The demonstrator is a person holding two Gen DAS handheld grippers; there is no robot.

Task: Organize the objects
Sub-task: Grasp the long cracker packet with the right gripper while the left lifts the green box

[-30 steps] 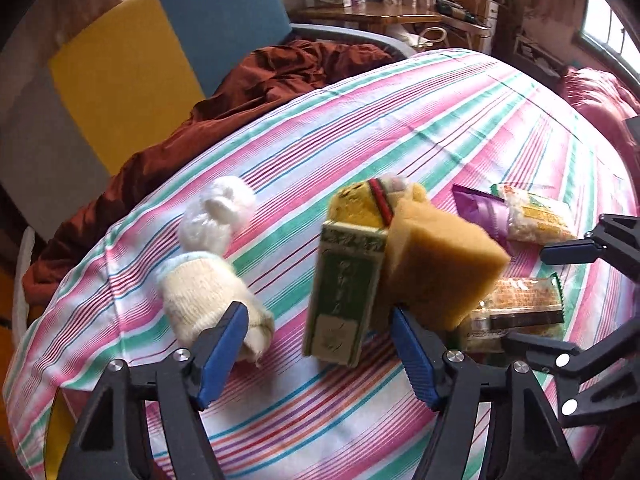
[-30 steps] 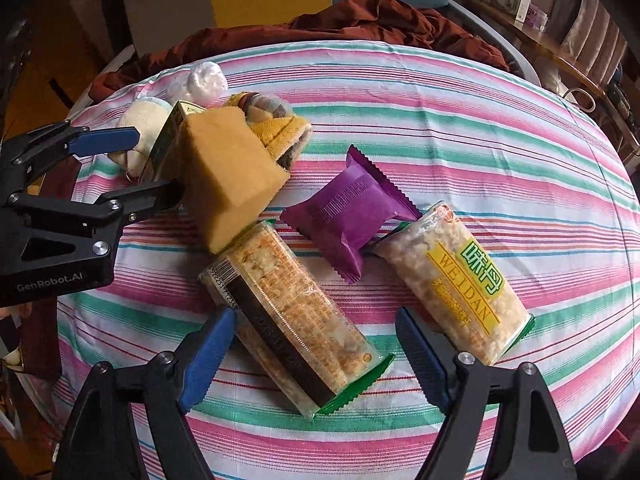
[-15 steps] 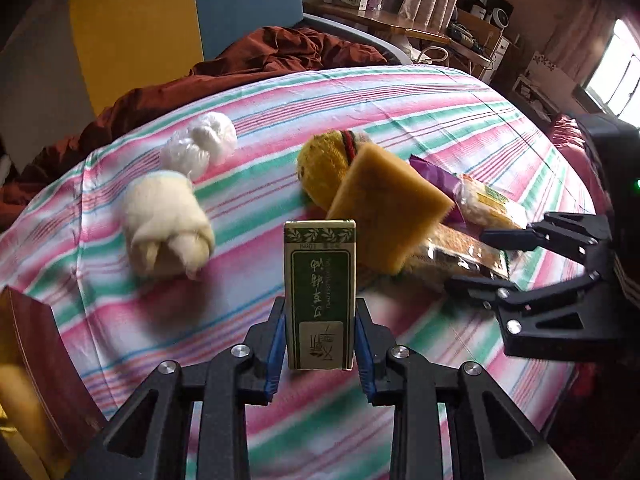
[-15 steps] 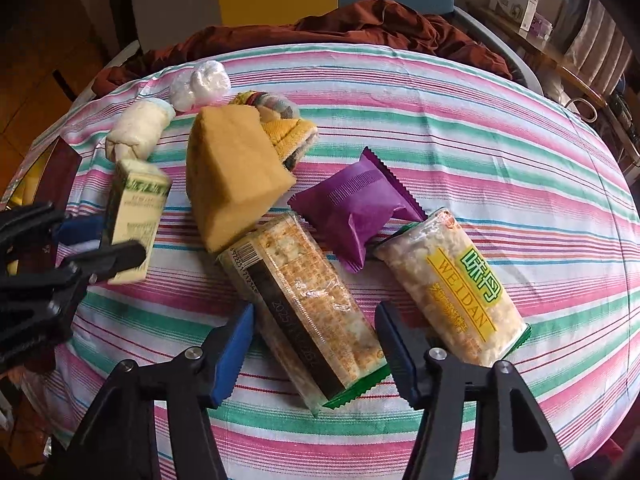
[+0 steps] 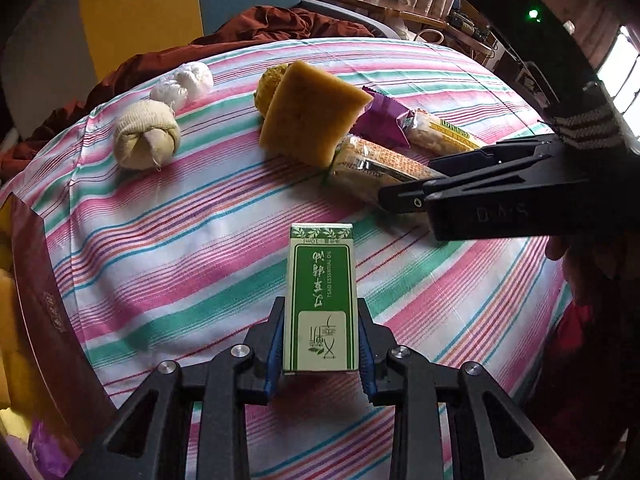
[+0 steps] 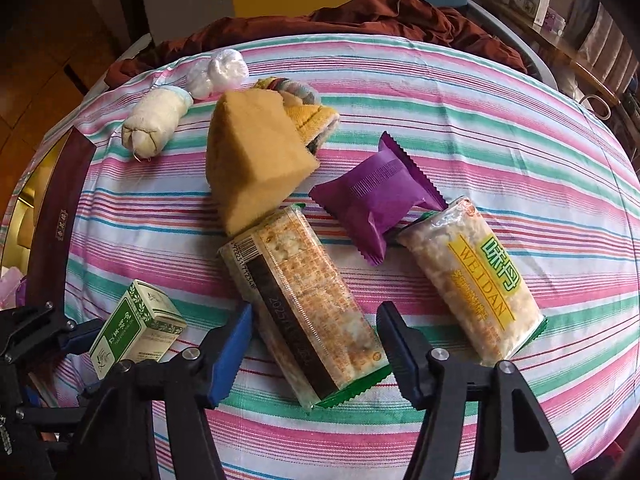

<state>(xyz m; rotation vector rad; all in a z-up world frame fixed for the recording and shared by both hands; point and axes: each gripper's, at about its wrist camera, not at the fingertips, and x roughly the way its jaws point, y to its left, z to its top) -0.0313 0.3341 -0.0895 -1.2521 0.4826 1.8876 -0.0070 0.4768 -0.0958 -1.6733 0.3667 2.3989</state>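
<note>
We see the left gripper clamped on the green box, held above the striped tablecloth near its edge. The right gripper hangs with jaws spread around the cracker packet (not touching it). Beside it lie 2 more snacks, the purple packet and the rice-cake packet.
</note>
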